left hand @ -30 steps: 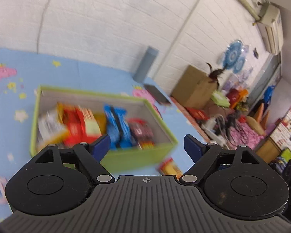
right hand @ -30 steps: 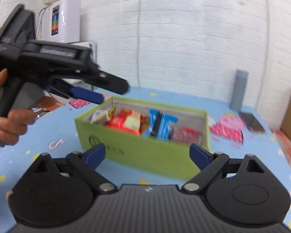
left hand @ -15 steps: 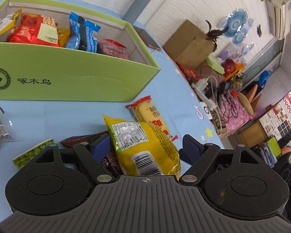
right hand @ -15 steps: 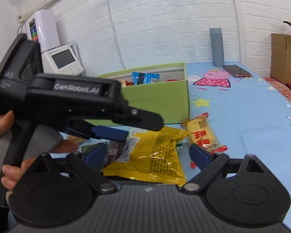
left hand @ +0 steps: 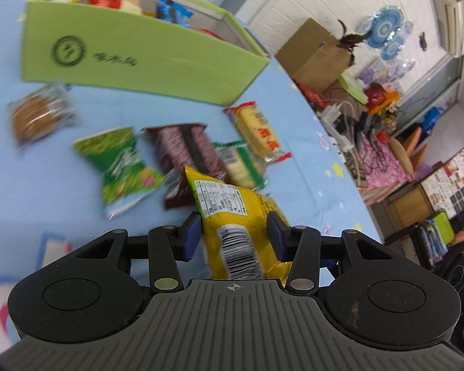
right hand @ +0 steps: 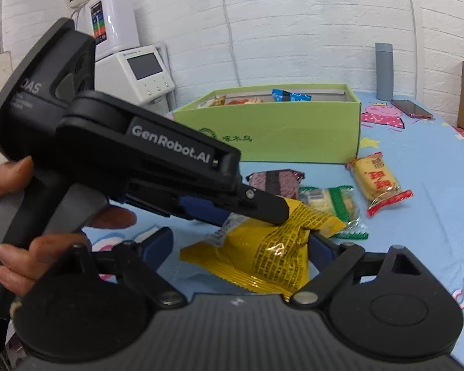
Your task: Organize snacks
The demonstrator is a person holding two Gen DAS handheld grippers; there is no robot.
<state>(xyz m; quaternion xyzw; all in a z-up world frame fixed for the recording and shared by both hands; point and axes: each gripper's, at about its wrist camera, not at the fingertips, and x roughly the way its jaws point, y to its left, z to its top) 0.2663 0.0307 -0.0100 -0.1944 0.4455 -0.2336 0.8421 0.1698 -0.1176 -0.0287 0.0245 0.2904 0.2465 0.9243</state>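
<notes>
My left gripper [left hand: 235, 230] is shut on a yellow snack bag [left hand: 232, 216], held just above the blue mat; the bag also shows in the right wrist view [right hand: 263, 253]. My right gripper [right hand: 241, 247] is open, its fingers either side of the same bag without pinching it. The left gripper [right hand: 256, 205] crosses the right wrist view from the left. A green box [left hand: 133, 58] holding several snack packs stands beyond. Loose packs lie between: green pack [left hand: 120, 167], brown striped pack [left hand: 185, 154], red-edged yellow pack [left hand: 256, 130], round biscuit pack [left hand: 37, 114].
The blue mat [right hand: 417, 232] ends to the right above floor clutter [left hand: 371, 108]. A grey bottle [right hand: 384, 71] and a phone [right hand: 411, 113] sit behind the box. White appliances [right hand: 139, 71] stand at the wall on the left.
My left gripper has closed on the yellow bag and lifted it slightly, drawing back from the box. My right gripper has moved in around the bag.
</notes>
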